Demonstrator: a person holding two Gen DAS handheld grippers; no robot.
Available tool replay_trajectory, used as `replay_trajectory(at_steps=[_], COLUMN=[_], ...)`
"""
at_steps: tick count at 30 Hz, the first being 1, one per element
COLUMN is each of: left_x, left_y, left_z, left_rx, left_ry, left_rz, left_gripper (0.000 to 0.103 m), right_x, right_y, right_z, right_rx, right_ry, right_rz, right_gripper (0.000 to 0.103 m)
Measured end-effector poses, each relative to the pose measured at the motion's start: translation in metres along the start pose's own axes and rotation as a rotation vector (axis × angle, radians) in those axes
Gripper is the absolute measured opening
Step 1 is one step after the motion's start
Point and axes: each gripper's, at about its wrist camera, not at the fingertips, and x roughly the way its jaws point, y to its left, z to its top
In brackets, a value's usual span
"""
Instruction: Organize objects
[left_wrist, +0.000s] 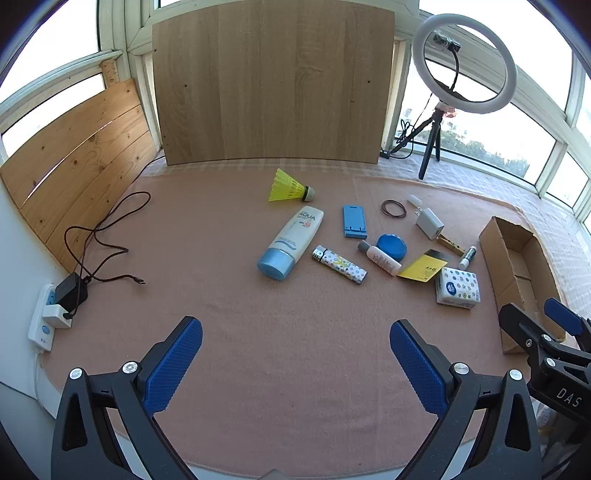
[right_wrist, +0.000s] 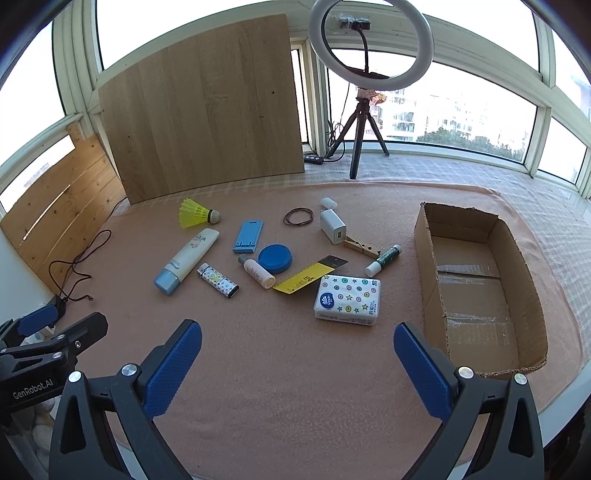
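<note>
Both my tools, left tool (left_wrist: 295, 363) and right tool (right_wrist: 297, 365), hang with ribbed blue pads wide apart, empty. On the bench's fuzzy pink cloth (right_wrist: 280, 369) lie a yellow shuttlecock (right_wrist: 197, 213), glossy sunscreen tube (right_wrist: 186, 260) and soft tissue pack (right_wrist: 347, 300), left of the corrugated cardboard box (right_wrist: 430, 236); its near corner is cut off.

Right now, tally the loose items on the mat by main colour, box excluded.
Blue: 2, phone stand, round tin
Yellow: 2, shuttlecock, card
White: 7, sunscreen tube, lighter, small bottle, tissue pack, charger, cap, lip balm
Brown: 2, hair ties, clothespin
Total: 13
</note>
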Motion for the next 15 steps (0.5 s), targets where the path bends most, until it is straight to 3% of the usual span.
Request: replay_trajectory(at_steps=[15], left_x=[0.0027], left_y=[0.0004], left_z=[0.0016], left_rx=[0.002], left_ry=[0.001], left_rz=[0.001], left_gripper=[0.103], right_x=[0.0028], right_y=[0.0002], right_z=[0.001], right_rx=[0.006], right_ry=[0.007], right_rz=[0.0], right_gripper=[0.103])
